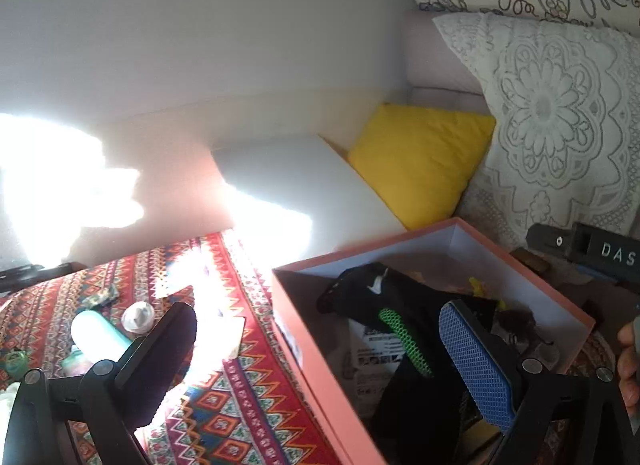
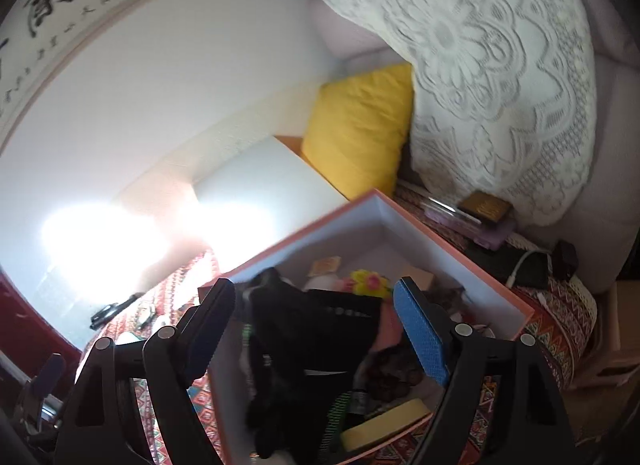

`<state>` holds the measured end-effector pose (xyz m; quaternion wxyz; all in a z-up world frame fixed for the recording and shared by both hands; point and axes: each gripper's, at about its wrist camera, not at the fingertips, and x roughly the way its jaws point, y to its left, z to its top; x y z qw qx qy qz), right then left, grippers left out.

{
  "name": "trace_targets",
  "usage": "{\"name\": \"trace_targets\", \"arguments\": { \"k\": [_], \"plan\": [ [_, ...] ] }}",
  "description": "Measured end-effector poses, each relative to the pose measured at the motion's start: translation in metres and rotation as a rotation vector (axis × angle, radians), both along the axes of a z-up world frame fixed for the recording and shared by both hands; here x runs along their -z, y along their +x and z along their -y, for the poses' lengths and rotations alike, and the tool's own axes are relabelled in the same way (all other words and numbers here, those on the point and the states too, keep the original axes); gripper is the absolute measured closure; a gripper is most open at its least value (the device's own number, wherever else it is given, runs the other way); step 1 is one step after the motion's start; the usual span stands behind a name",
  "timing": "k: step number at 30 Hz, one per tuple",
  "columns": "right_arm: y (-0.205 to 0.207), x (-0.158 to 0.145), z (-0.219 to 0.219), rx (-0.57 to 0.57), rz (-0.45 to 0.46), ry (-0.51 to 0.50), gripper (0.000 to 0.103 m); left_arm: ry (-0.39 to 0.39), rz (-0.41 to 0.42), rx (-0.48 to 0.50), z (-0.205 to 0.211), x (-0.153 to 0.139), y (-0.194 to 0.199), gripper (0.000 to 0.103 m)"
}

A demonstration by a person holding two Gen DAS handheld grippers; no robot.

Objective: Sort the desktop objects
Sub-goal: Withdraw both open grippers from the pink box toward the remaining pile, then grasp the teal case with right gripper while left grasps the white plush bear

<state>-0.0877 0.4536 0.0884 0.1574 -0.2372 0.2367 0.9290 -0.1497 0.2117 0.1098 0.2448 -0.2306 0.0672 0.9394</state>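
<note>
Surface: table under a patterned cloth. Items noted left to right.

Left edge of cloth: pale bottle lying on its side, long axis running from near-left toward far-right; small white round item just beside it; camo-print piece farther back. All sit left of and beyond the left finger of the left gripper, outside the gap between the fingers.

Centre/right: orange box, open-topped, white inside. Contents incl. black glove w/ green mesh, a paper label, a yellow foam piece, a yellow-pink item; rest too dark to tell.

Left gripper: fingers spread wide, nothing between them; straddles the box's left wall, blue-padded finger over the box interior, other finger over the cloth.

Right gripper: fingers also wide apart, gripping nothing. The glove lies directly ahead and below, between the finger lines, long axis roughly along the view. Contact w/ glove: cannot tell.

Judgement: loose cloth items are nearer the left gripper; box contents are nearer the right. Scene fits either a glove just dropped in or one about to be lifted out; pictures don't settle which.

Right edge: lace pillow and yellow cushion behind the box.
</note>
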Motion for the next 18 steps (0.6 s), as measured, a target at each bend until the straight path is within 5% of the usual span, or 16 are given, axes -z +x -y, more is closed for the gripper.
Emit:
{"name": "trace_targets", "arguments": {
  "k": [8,18],
  "plan": [
    [0.003,-0.034,0.082,-0.085,-0.078,0.131,0.013,0.043,0.0,-0.13,0.103,-0.004,0.018,0.002],
    [-0.032,-0.02,0.202,-0.279,-0.119,0.335,0.004,0.083,0.05,-0.425,0.269,0.024,0.032,0.001]
  ]
}}
